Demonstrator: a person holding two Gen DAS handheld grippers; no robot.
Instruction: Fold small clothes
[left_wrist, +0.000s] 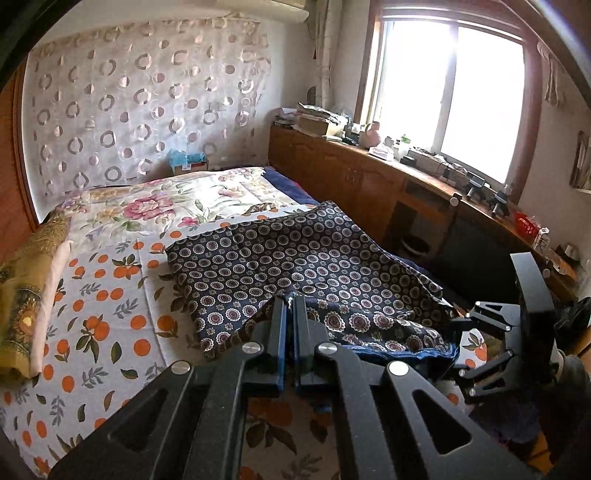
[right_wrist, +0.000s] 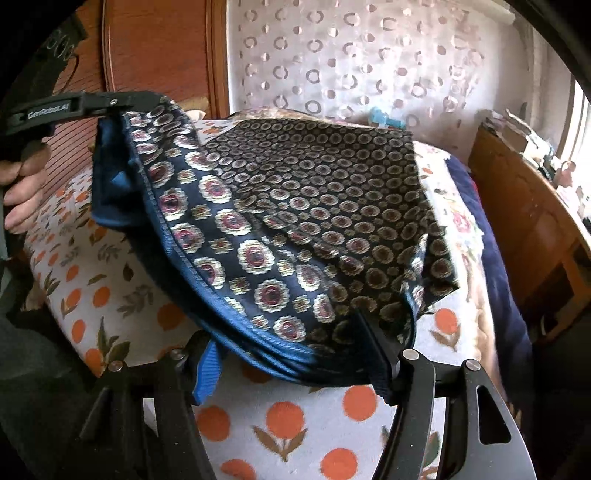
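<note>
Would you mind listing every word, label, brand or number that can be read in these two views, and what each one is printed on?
"GenRobot.AI": white lettering on the black arm of the left gripper, seen in the right wrist view.
Pale characters on a dark strap at the top left of that view: too blurred to read.
Boxes and bottles on the wooden sideboard by the window, and the small box at the head of the bed: any print is too small to read.
</note>
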